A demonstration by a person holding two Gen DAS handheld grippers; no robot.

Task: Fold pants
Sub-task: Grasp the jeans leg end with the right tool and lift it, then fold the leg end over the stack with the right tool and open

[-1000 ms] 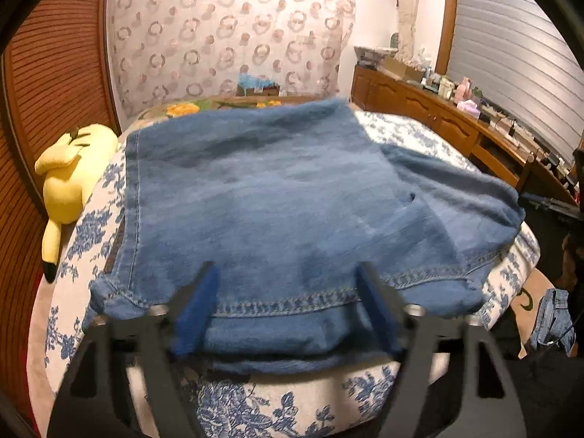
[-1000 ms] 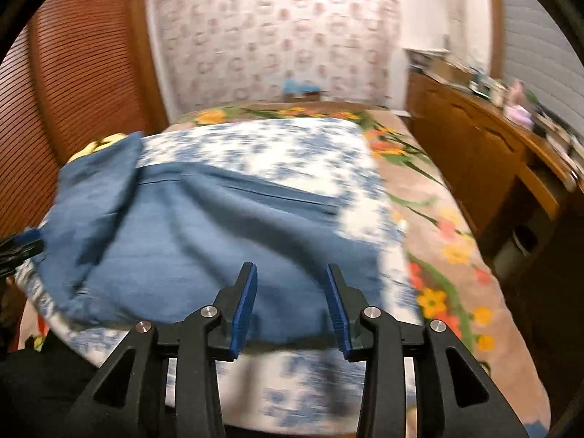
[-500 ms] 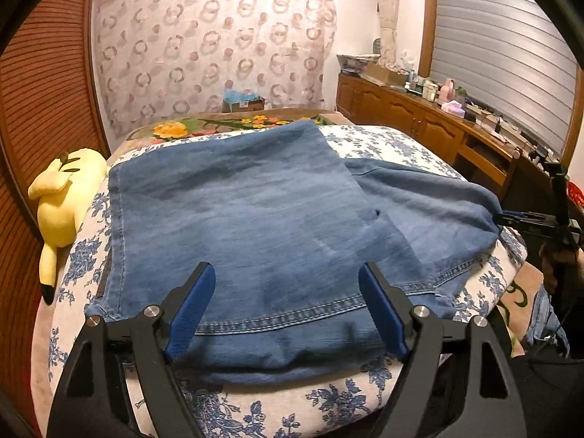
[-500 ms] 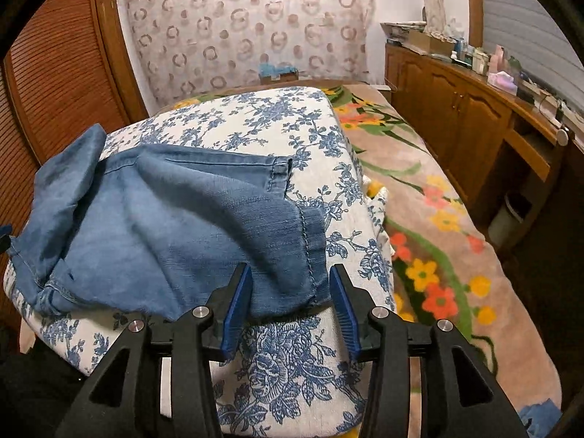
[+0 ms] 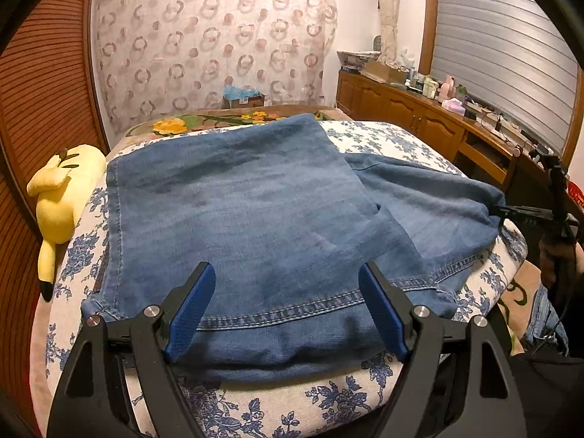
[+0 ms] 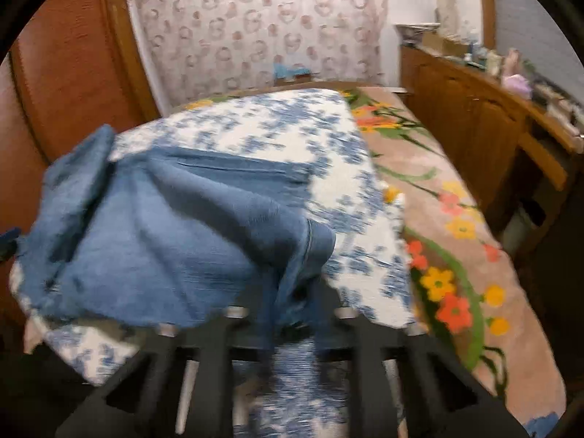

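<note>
The blue denim pants (image 5: 255, 226) lie spread on a blue-flowered white cushion (image 5: 328, 398); one part is folded over, the other leg runs off to the right. My left gripper (image 5: 288, 310) is open and empty, hovering over the stitched hem at the near edge. My right gripper (image 6: 295, 310) is shut on the hem of the pant leg (image 6: 306, 252) and holds it raised above the cushion (image 6: 357, 226); the cloth hides its fingertips. The right gripper also shows at the right edge of the left wrist view (image 5: 525, 215).
A yellow plush toy (image 5: 62, 197) lies at the cushion's left side by a wooden louvred wall. A wooden sideboard (image 5: 430, 124) with clutter runs along the right. A flowered blanket (image 6: 456, 241) covers the bed to the right of the cushion. More denim (image 5: 544, 321) lies low at the right.
My right gripper has shut on the pant leg hem and lifted it off the cushion. My left gripper has stayed open over the near hem, hardly moving.
</note>
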